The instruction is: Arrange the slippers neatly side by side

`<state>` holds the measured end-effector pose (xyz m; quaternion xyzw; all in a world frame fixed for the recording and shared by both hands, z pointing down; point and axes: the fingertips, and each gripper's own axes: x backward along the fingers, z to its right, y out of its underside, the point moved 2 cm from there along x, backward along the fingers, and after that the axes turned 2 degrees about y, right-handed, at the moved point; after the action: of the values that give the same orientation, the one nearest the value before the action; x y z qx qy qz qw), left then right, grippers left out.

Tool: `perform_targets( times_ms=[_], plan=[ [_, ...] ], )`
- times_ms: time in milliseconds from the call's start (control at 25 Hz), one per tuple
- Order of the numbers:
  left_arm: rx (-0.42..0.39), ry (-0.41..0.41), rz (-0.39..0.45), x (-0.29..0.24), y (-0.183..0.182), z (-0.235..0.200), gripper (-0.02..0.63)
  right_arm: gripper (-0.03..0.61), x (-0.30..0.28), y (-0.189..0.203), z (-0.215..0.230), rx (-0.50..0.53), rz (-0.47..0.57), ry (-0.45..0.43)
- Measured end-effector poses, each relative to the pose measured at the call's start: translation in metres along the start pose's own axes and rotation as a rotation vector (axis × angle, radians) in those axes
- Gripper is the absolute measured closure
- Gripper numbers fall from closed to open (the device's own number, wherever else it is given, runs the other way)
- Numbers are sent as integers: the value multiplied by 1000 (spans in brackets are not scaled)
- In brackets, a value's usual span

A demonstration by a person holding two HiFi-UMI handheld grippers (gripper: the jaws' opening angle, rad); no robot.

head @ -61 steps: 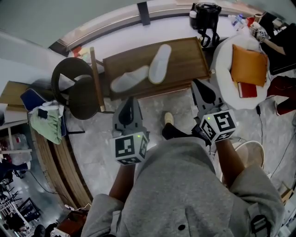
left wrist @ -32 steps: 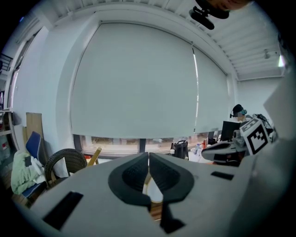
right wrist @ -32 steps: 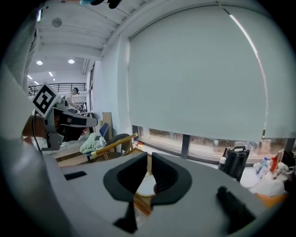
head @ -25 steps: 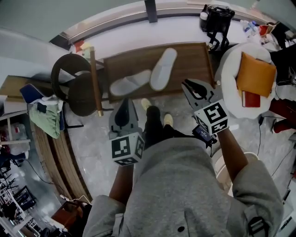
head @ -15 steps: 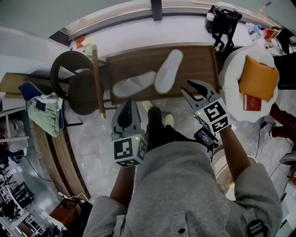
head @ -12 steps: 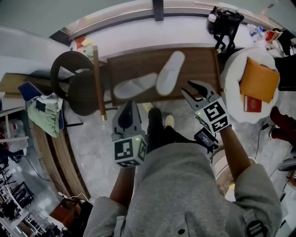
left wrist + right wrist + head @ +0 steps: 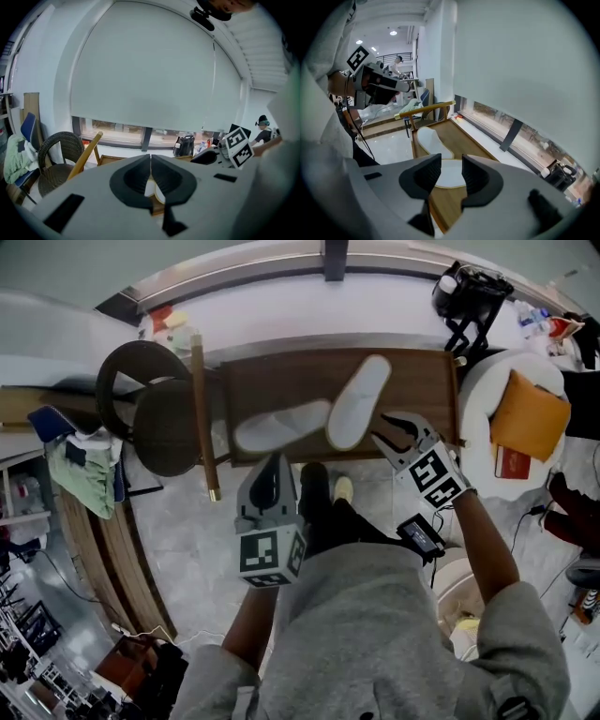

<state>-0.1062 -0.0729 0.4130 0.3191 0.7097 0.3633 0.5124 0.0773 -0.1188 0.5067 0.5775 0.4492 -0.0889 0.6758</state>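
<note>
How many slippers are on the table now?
2. The left slipper lies near the front edge of the table. The right slipper lies angled just right of it. None seems hidden.

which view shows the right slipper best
Head view: the whole right slipper shows, angled on the wooden platform beside the other slipper. The right gripper view shows part of it beyond the right claw, which has just been opening, empty. The left gripper view: pale slivers behind the shut left claw.
</note>
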Motion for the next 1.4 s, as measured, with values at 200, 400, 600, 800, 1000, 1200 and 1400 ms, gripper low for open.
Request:
perform_targets(
  times_ms=[200, 400, 600, 800, 1000, 1200, 1400],
  plan=[
    [-4, 9, -21, -15, 0, -7, 595, 446, -29, 6, 9, 118, -73, -51],
    [15, 2, -42, -30, 0, -24, 595, 446, -59, 17, 22, 160, -134, -132],
    [24, -11, -71, -44, 2, -43, 595, 443, -87, 32, 25, 234, -213, -233],
    [40, -36, -96, -51, 3, -65, 595, 434, -107, 50, 27, 353, -314, -325],
    [52, -51, -120, -56, 4, -82, 595, 420, -121, 60, 27, 448, -389, -447],
    [71, -61, -124, -60, 5, -92, 595, 423, -131, 77, 20, 530, -468, -555],
    [82, -69, -127, -60, 3, -102, 595, 519, -130, 75, 21, 514, -487, -602]
  ],
)
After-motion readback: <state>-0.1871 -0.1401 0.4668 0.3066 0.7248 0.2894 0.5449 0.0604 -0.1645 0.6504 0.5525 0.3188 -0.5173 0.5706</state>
